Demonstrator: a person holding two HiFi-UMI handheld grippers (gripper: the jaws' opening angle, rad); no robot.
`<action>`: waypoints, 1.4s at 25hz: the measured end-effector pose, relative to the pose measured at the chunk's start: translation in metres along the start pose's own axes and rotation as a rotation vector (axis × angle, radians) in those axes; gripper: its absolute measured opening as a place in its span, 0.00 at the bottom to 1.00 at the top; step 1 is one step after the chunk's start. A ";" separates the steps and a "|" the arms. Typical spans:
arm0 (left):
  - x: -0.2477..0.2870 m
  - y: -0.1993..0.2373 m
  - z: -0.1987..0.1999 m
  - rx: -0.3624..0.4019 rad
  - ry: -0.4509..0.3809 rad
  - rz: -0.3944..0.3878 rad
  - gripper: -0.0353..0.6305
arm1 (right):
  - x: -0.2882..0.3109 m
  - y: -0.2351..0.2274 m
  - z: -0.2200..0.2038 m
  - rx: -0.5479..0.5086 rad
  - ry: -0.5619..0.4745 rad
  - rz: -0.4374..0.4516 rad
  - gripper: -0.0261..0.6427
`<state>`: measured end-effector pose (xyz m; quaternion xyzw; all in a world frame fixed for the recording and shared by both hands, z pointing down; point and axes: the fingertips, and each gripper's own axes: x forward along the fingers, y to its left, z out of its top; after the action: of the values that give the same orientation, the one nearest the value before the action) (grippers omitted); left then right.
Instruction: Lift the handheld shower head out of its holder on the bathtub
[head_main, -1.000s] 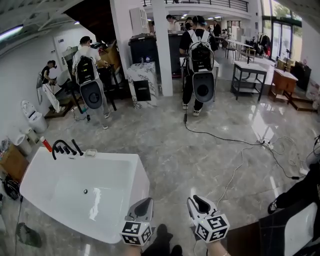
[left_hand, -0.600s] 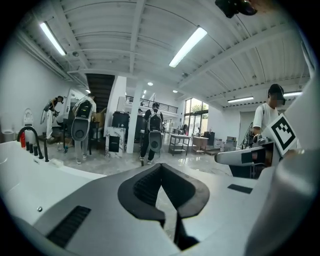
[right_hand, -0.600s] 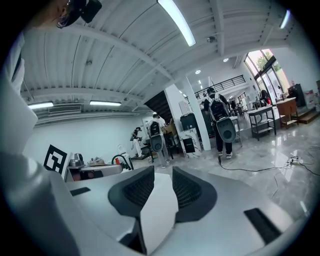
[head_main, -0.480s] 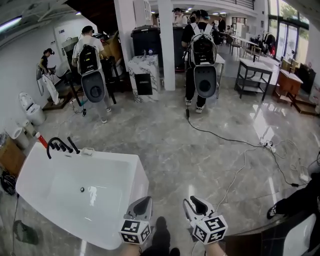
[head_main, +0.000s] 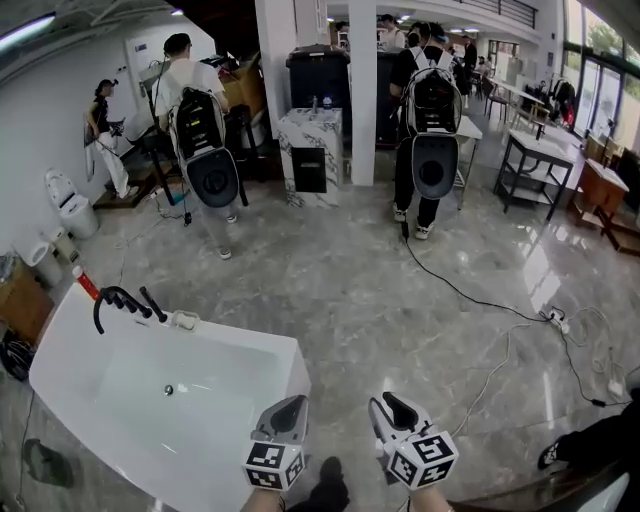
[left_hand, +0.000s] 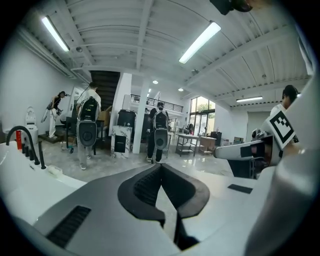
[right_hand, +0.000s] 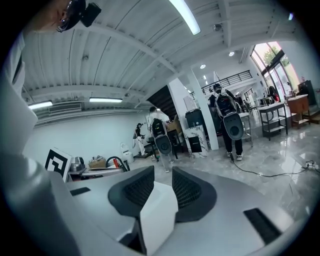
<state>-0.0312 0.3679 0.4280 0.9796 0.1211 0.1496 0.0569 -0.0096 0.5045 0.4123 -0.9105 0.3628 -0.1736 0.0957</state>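
Observation:
The white bathtub (head_main: 250, 343) stands at the lower left of the head view. At its far end are a black arched faucet (head_main: 103, 299) and the black handheld shower head (head_main: 153, 298), upright in its holder; both also show small at the left of the left gripper view, the shower head (left_hand: 41, 156) beside the faucet. My left gripper (head_main: 290, 405) hangs off the tub's near right corner with its pads together and nothing in them (left_hand: 160, 167). My right gripper (head_main: 388, 400) is beside it over the floor, open with an empty gap (right_hand: 162, 172).
Two people with backpacks (head_main: 205, 140) (head_main: 432, 110) walk away across the marble floor. A black cable (head_main: 470, 292) trails over the floor to the right. A red-topped bottle (head_main: 86, 284) and a small white dish (head_main: 184, 320) sit on the tub's far rim. A toilet (head_main: 70, 205) stands by the left wall.
The whole view has moved forward over the floor, and the tub's faucet end now sits nearer and more to the right. Both grippers keep their places at the bottom of the view.

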 end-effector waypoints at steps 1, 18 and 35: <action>0.013 0.018 0.003 -0.003 -0.003 0.006 0.08 | 0.024 0.000 0.003 -0.004 0.004 0.009 0.20; 0.070 0.241 0.061 -0.079 -0.027 0.204 0.08 | 0.271 0.065 0.059 -0.070 0.104 0.204 0.20; 0.144 0.417 0.129 -0.214 -0.082 0.670 0.08 | 0.531 0.100 0.133 -0.174 0.256 0.658 0.20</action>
<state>0.2335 -0.0075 0.4076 0.9587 -0.2257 0.1324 0.1118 0.3385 0.0703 0.3908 -0.7206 0.6589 -0.2147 0.0226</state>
